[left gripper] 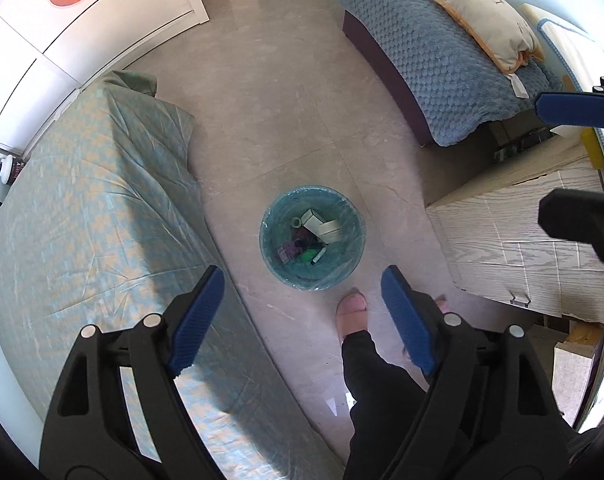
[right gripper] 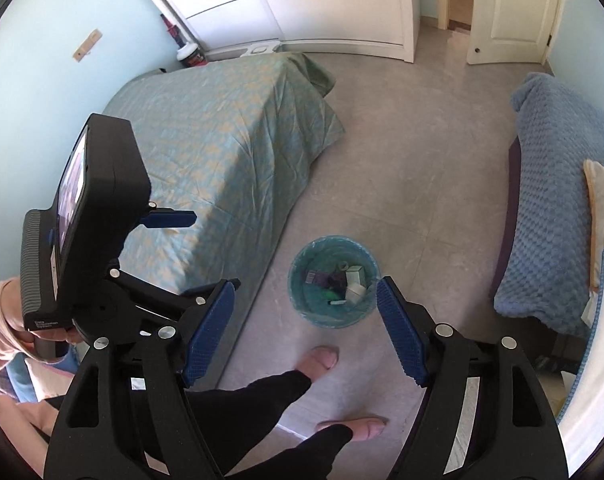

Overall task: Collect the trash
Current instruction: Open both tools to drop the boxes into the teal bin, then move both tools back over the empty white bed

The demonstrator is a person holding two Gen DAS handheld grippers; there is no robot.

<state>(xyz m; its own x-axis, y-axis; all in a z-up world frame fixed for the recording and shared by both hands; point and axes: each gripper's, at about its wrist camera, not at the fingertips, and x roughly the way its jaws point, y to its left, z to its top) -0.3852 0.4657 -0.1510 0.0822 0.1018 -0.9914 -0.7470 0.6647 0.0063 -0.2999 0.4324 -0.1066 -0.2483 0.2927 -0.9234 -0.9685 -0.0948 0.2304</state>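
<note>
Below, between both grippers' wide, empty jaws, the lined trash bin [left gripper: 312, 240] holds light cartons [left gripper: 321, 226]; its thin liner rim looks the likeliest hold.

Floor [left gripper: 286, 92]: grey stone-look tiles, evenly daylit. Walls [right gripper: 42, 40]: pale blue. A bed with a green-and-tan checked cover [right gripper: 230, 136] stands against one wall; opposite it, a bed with a blue textured blanket [left gripper: 433, 60] carries a cream pillow [left gripper: 485, 24]. A white wardrobe [right gripper: 321, 0] bears an orange guitar decal. A white door [right gripper: 509, 8] stands open. A pale wood-grain cabinet [left gripper: 521, 232] adjoins the blue bed.
</note>
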